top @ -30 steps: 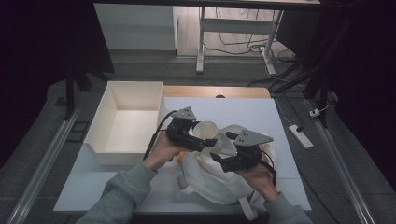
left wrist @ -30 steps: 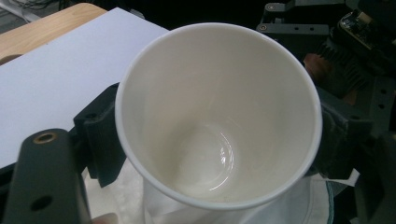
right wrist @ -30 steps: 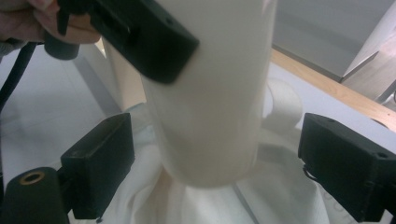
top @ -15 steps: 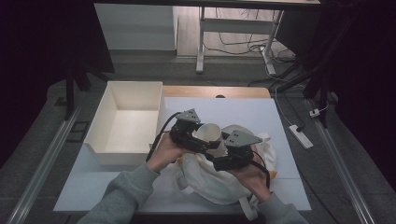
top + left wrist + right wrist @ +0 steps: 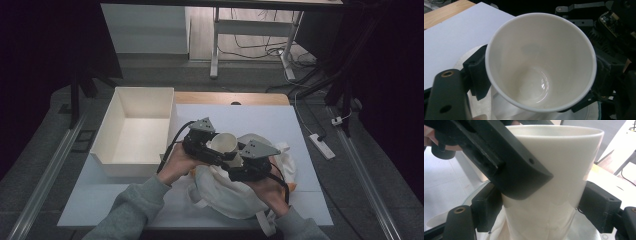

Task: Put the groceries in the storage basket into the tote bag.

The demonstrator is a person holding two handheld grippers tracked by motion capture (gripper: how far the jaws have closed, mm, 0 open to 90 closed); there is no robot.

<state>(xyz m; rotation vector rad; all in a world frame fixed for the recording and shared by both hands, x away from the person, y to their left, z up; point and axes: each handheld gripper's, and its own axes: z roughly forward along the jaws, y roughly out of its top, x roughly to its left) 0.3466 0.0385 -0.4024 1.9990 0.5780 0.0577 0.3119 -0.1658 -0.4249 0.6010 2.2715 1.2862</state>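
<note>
Nearest to us, two grey sleeves come in from the bottom of the high view, and each hand carries a gripper over a crumpled white cloth bag [image 5: 225, 192] that lies on the white worktop [image 5: 280, 125].

Our left gripper [image 5: 212, 146] has its jaws spread wide around a white cup [image 5: 224, 142]. In the left gripper view we look straight down into the cup [image 5: 541, 61], with one black ribbed pad pressed against its wall at the left and the other at the right, so it is clamped just below the rim. The inside of the cup is bare and glossy.

Our right gripper [image 5: 235, 161] meets the same cup from the other side. Its jaws have just been closing, and in the right gripper view the cup [image 5: 564, 182] stands between them, with both pads [image 5: 486, 206] lying against its wall lower down. One jaw of the left gripper crosses the cup's upper part in that view.

The cup is thus held above the bag, near the middle of the worktop, between the two grippers.

Farther off to the left, a white open box [image 5: 107, 145] sits on the worktop, well apart from the cup. Beyond the worktop's wooden far edge, cables lie on the floor.
</note>
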